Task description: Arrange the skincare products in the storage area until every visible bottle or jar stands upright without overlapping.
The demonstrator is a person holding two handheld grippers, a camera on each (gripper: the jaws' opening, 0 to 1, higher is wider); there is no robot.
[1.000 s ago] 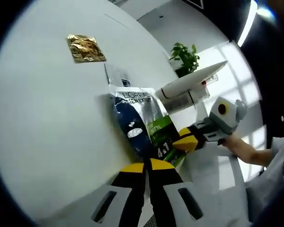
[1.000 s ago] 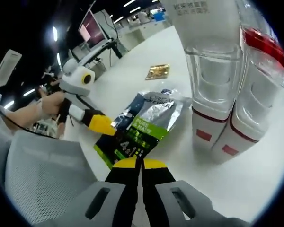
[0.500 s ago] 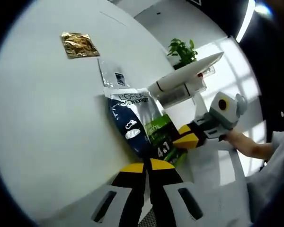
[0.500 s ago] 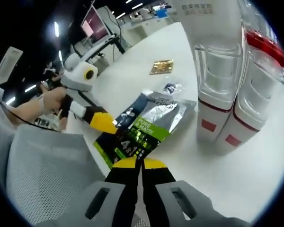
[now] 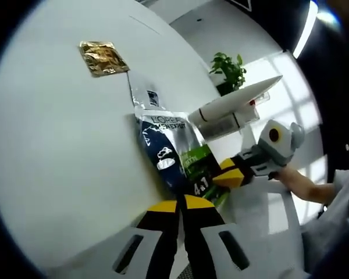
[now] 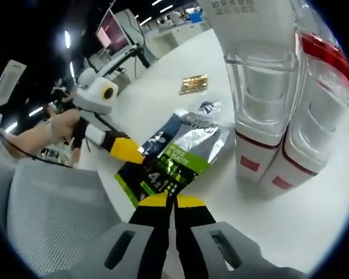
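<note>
A blue, silver and green L'Oreal pouch (image 5: 174, 160) lies flat on the white table (image 5: 58, 145). My left gripper (image 5: 182, 203) is shut on its near edge. The right gripper (image 5: 230, 174) comes in from the right, its yellow tips on the pouch's side. In the right gripper view the pouch (image 6: 174, 154) lies ahead, with my right gripper (image 6: 171, 200) shut on its "4 in 1" end. There the left gripper (image 6: 126, 152) meets the pouch's left corner. Two tall white bottles (image 6: 262, 87) with clear caps and red marks stand upright just right of the pouch. These bottles (image 5: 232, 110) also appear beyond the pouch.
A gold sachet (image 5: 103, 57) and a small silver sachet (image 5: 144, 96) lie flat farther out on the table. A grey mesh chair (image 6: 52, 215) sits at the table's edge. A person's hand (image 6: 61, 125) holds the left gripper. A plant (image 5: 228, 68) stands behind.
Both views have swayed slightly with the hands. The pouch stays held at both ends and has barely shifted on the table. The bottles and sachets have not moved.
</note>
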